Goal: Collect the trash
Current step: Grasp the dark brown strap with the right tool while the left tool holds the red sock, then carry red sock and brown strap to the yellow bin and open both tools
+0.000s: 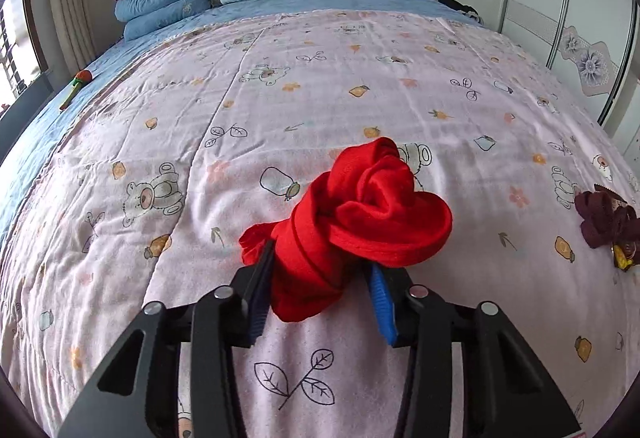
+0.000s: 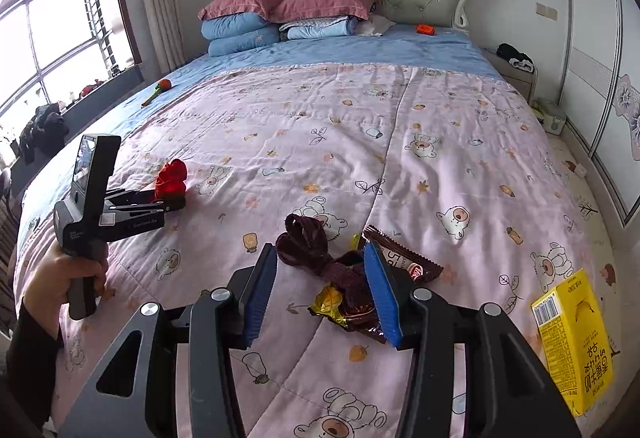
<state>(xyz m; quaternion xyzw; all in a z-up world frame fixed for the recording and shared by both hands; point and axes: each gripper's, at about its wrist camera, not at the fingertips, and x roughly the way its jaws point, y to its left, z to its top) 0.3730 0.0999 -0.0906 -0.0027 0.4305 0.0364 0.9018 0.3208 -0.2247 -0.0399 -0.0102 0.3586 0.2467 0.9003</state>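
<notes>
the left gripper (image 1: 320,270) has its jaws pressed onto a red cloth bundle (image 1: 352,214) on the pink quilt (image 1: 280,86), while the right gripper (image 2: 320,278) hovers part-open over a maroon sock (image 2: 312,246), apparently gripping nothing. collection looks barely begun: the brown wrapper (image 2: 404,254), gold wrapper (image 2: 328,304) and yellow carton (image 2: 576,346) lie uncollected. the carton shows a barcode and non-latin print; the brown wrapper's lettering is too small to read.

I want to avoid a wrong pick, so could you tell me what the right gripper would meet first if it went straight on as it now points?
Probably the dark maroon cloth between the right gripper's open fingers, lying over the snack wrappers; depth is uncertain.
</notes>
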